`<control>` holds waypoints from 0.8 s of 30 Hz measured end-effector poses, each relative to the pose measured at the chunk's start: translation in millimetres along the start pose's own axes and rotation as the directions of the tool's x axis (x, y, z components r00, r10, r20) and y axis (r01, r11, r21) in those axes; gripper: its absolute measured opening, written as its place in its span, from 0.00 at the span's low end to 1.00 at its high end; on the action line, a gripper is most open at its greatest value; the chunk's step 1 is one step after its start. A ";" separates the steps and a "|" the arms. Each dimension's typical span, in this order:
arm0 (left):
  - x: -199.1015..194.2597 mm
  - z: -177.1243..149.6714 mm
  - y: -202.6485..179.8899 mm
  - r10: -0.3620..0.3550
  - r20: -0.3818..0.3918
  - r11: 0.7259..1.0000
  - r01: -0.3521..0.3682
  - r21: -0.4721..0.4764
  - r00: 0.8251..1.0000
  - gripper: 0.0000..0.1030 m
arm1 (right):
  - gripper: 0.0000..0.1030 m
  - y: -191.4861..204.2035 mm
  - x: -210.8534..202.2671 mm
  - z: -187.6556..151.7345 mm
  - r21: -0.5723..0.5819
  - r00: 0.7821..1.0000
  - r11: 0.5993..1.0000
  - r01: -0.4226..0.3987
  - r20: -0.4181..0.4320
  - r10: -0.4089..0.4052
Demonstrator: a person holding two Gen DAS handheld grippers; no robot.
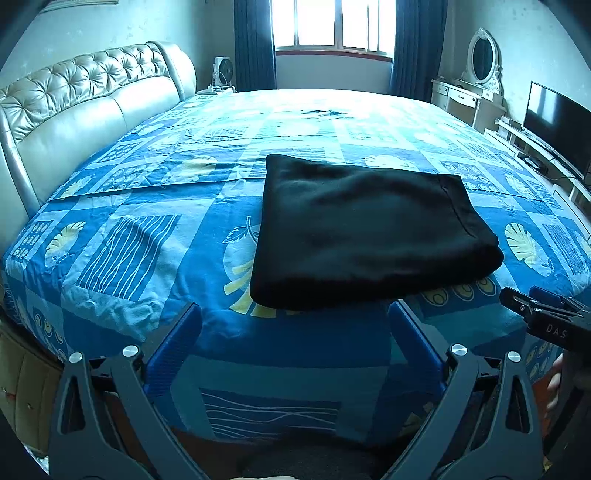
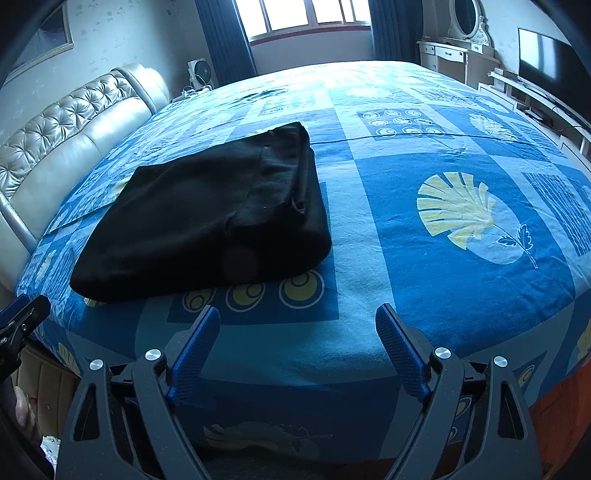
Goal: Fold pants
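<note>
The black pants (image 1: pixel 365 229) lie folded into a thick rectangle on the blue patterned bed sheet (image 1: pixel 155 236). They also show in the right wrist view (image 2: pixel 210 218), left of centre. My left gripper (image 1: pixel 295 314) is open and empty, just short of the pants' near edge. My right gripper (image 2: pixel 297 317) is open and empty, in front of the pants' right corner and apart from it. The right gripper also shows in the left wrist view (image 1: pixel 539 310) at the right edge. The left gripper shows at the left edge of the right wrist view (image 2: pixel 22 317).
A padded headboard (image 1: pixel 74 110) runs along the bed's left. A window with dark curtains (image 1: pixel 332 26) is at the back. A dressing table with mirror (image 1: pixel 476 81) and a TV on a low stand (image 1: pixel 557 136) stand at the right. A fan (image 1: pixel 223 72) sits by the headboard.
</note>
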State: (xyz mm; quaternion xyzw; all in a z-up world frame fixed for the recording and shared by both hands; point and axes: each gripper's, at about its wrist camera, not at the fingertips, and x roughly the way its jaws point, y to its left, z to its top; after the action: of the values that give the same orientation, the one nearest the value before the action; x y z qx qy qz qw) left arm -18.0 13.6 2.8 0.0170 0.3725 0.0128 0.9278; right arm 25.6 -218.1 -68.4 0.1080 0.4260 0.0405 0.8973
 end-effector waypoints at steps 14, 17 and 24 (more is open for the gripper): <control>1.2 -1.4 -3.2 0.009 -0.004 1.000 -0.009 0.010 1.000 0.98 | 0.83 3.8 2.6 -2.9 -0.010 1.000 1.000 -0.006 -0.015 0.006; 1.5 -1.7 -3.5 0.011 -0.005 1.000 -0.011 0.010 1.000 0.98 | 0.83 4.5 2.2 -3.5 -0.009 1.000 1.000 -0.007 -0.016 0.007; 0.9 -1.3 -3.2 0.013 -0.003 1.000 -0.013 0.012 1.000 0.98 | 0.83 5.7 3.9 -4.0 -0.015 1.000 1.000 -0.010 -0.021 0.010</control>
State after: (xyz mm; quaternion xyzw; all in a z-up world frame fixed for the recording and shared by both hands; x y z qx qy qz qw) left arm -18.2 10.4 1.1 0.0251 0.3739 0.0164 0.9270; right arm 25.0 -211.2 -72.5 0.1031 0.4344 0.0492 0.8934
